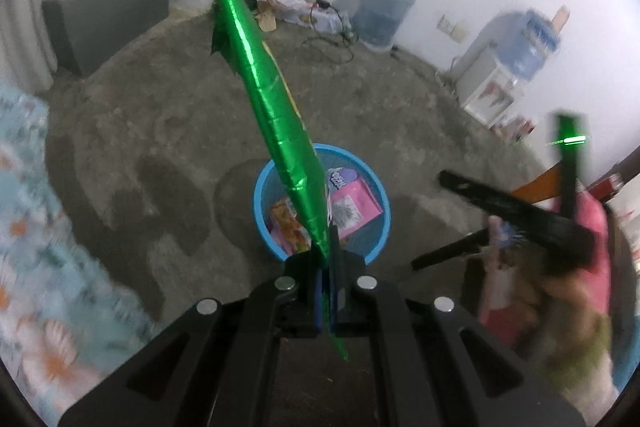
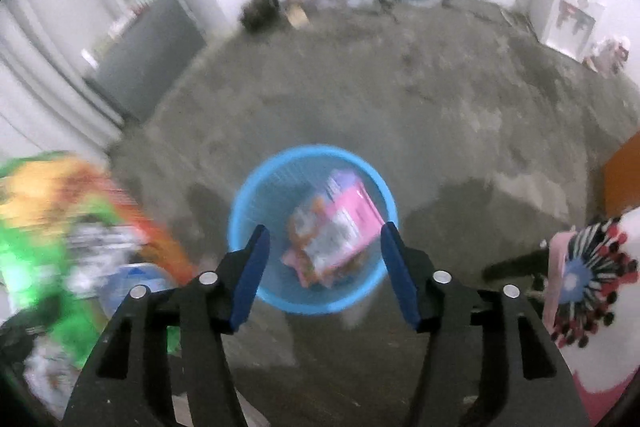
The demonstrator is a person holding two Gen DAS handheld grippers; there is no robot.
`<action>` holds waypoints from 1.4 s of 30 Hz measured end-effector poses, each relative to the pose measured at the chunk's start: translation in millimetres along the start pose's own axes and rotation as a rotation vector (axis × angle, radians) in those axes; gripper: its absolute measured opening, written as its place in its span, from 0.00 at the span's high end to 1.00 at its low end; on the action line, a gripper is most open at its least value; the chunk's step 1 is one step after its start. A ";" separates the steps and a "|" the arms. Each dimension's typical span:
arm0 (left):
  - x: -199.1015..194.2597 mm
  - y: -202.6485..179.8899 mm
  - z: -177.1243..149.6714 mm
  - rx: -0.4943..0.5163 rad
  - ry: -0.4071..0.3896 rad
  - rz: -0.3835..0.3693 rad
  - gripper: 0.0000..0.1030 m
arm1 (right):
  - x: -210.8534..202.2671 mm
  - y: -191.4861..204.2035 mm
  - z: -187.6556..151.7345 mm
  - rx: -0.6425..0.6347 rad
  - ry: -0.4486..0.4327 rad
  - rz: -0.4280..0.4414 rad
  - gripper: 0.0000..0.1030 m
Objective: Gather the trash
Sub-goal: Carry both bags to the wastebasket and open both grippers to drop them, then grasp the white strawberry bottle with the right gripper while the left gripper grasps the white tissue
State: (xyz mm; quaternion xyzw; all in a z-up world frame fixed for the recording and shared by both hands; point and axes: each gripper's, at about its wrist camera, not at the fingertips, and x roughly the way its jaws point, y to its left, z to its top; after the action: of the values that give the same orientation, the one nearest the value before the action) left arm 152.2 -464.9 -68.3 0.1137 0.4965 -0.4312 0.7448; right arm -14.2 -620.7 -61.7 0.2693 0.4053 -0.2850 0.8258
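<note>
The left gripper (image 1: 326,267) is clamped on a shiny green foil snack wrapper (image 1: 272,107), pinching it near its lower end so that the long, flattened bag stands up and leans away toward the far left, seen almost edge-on. Directly beyond the closed fingers, on the grey concrete floor (image 1: 160,131), stands the round light-blue plastic mesh bin (image 1: 380,195), which already holds a pink packet (image 1: 356,205) and an orange printed wrapper (image 1: 286,223).

The right gripper (image 2: 324,267) is spread wide with nothing between its blue-padded fingers (image 2: 250,279). It frames the same bin (image 2: 244,195) from the near side, and the pink packet (image 2: 356,211) lies inside with other wrappers. At the left edge of the right wrist view a blurred green-and-orange shape (image 2: 60,227) shows; it is probably the held wrapper, but the blur leaves that uncertain.

By my reading, the step in hand is carrying the green wrapper to the bin, with the drop not yet made. The next move calls for bringing the left gripper squarely over the bin's opening, tipping the long bag so its far end points down inside the rim, and only then letting go. Being light and stiff, the foil could catch the rim or drift to the floor if released too high or off-centre. The right gripper is free for the next piece of trash.
</note>
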 end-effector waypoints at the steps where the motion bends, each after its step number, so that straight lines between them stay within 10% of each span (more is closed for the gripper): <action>1: 14.3 -9.0 6.4 0.015 0.015 0.013 0.89 | -3.2 1.0 0.8 0.003 -0.014 0.016 0.45; 3: 37.2 -18.0 15.2 0.010 0.044 0.025 0.40 | -5.9 -0.3 1.3 0.013 -0.026 0.043 0.44; 4: 46.6 -21.0 17.0 0.000 0.041 0.062 0.36 | -5.0 -2.0 0.9 0.018 -0.026 0.052 0.44; 14: -4.7 -3.1 0.5 -0.031 0.007 0.080 0.31 | 8.5 -13.1 2.2 0.084 0.021 0.119 0.44; 23: -167.9 57.7 -67.9 -0.099 -0.198 0.076 0.21 | -8.0 23.5 -3.8 -0.008 0.020 0.194 0.40; 32: -306.8 164.8 -209.3 -0.375 -0.444 0.365 0.16 | -30.7 142.5 -30.5 -0.290 0.109 0.326 0.35; 42: -390.5 255.4 -339.3 -0.697 -0.639 0.564 0.13 | -60.8 344.1 -114.9 -0.495 0.350 0.721 0.29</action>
State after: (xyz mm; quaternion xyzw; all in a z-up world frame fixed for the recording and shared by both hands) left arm 74.7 98.4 29.4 -0.1475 0.3095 -0.0377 0.9386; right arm 132.7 -289.4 1.4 0.2321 0.4746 0.1749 0.8309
